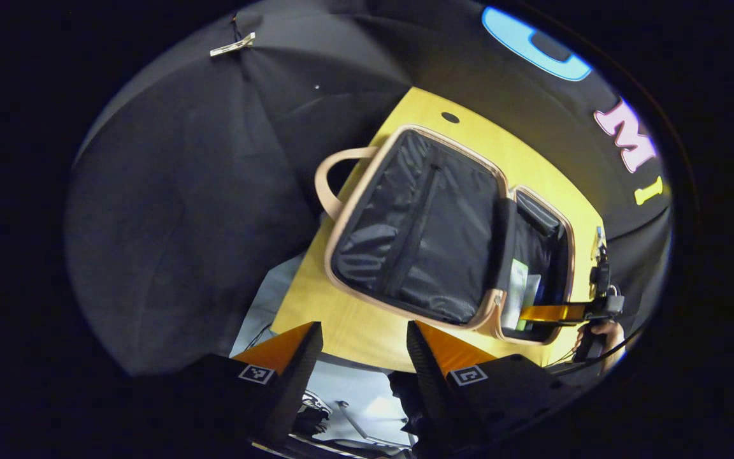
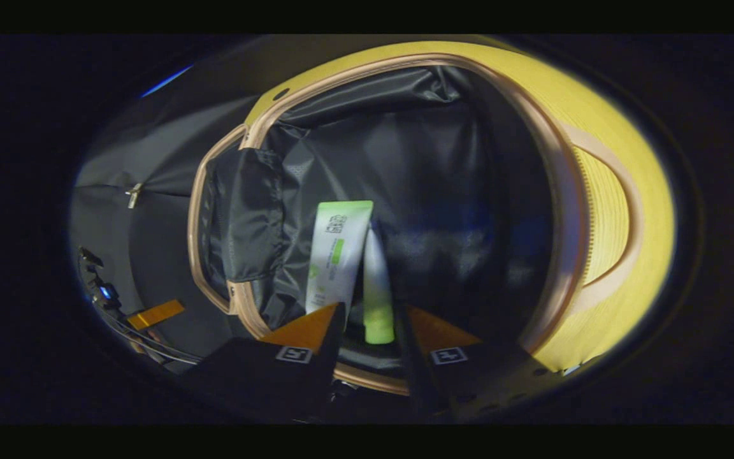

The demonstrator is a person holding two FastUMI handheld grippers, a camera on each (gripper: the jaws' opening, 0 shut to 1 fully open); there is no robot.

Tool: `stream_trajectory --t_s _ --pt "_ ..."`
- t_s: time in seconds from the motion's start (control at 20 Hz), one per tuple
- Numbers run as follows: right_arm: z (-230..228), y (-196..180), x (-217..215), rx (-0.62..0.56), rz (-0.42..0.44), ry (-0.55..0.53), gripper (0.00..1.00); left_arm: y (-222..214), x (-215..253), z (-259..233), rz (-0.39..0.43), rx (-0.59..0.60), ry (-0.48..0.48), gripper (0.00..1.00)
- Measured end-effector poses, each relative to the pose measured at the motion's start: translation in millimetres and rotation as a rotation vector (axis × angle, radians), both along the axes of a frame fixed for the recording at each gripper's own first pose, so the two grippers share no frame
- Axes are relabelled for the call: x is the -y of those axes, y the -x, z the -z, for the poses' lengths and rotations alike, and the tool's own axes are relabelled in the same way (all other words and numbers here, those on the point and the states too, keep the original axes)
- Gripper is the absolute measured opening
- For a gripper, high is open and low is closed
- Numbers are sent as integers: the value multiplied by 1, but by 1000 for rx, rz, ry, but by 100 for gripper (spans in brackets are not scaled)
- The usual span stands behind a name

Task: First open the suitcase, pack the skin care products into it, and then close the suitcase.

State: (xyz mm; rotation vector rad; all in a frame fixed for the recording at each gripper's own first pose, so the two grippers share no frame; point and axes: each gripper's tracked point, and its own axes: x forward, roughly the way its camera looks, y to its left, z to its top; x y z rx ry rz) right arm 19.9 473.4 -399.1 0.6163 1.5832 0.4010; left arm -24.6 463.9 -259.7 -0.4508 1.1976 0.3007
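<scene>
— Where's the case?

— The yellow hard-shell suitcase with the tan trim and black fabric lining (image 1: 418, 236) lies open on the table, lid flat to one side with its tan carry handle (image 1: 329, 182) sticking out past the edge. In the right gripper view you look straight into the deep half (image 2: 443, 191).

— Anything packed?

— Two things, side by side and touching: a flat white tube with green print (image 2: 336, 255) and a slimmer white bottle with a lime-green cap (image 2: 376, 299), cap end nearest the camera. In the left gripper view they show as pale shapes in the far compartment (image 1: 520, 290).

— And the grippers?

— The right gripper (image 2: 367, 328) hangs over the suitcase, fingers apart, the green-capped bottle lying in line with the gap; I can't tell whether either finger touches it. The left gripper (image 1: 364, 347) hovers off the table's near edge, fingers spread wide, holding nothing. From there you also see the right gripper (image 1: 558, 312) reaching into the suitcase, a hand (image 1: 606, 335) behind it.
</scene>
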Motion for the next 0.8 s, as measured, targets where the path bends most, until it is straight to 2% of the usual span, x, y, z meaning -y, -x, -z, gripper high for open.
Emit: stream_trajectory --t_s 0.15,0.2,0.25,0.3,0.35,0.45,0.6,0.8 --pt "-38 -13 10 134 -9 -14 90 -27 -20 -7 -15 51 -25 84" --pt "-48 -17 14 194 -19 -24 98 -44 -27 -13 -24 96 -17 84" --pt "-64 -21 22 251 -21 -34 89 -64 -37 -19 -57 140 1 84" --pt "-76 -27 33 301 -11 -40 89 -80 -50 -24 -100 167 20 84" --pt "-86 -35 46 347 4 -39 98 -91 -63 -22 -143 192 33 84" --pt "-99 -43 77 411 22 -20 97 -113 -92 -11 -186 210 43 84" --pt "-106 -49 114 429 86 0 97 -118 -127 28 -192 56 -1 85" --pt "-94 -47 155 386 200 53 97 -130 -125 51 -181 -17 52 85"
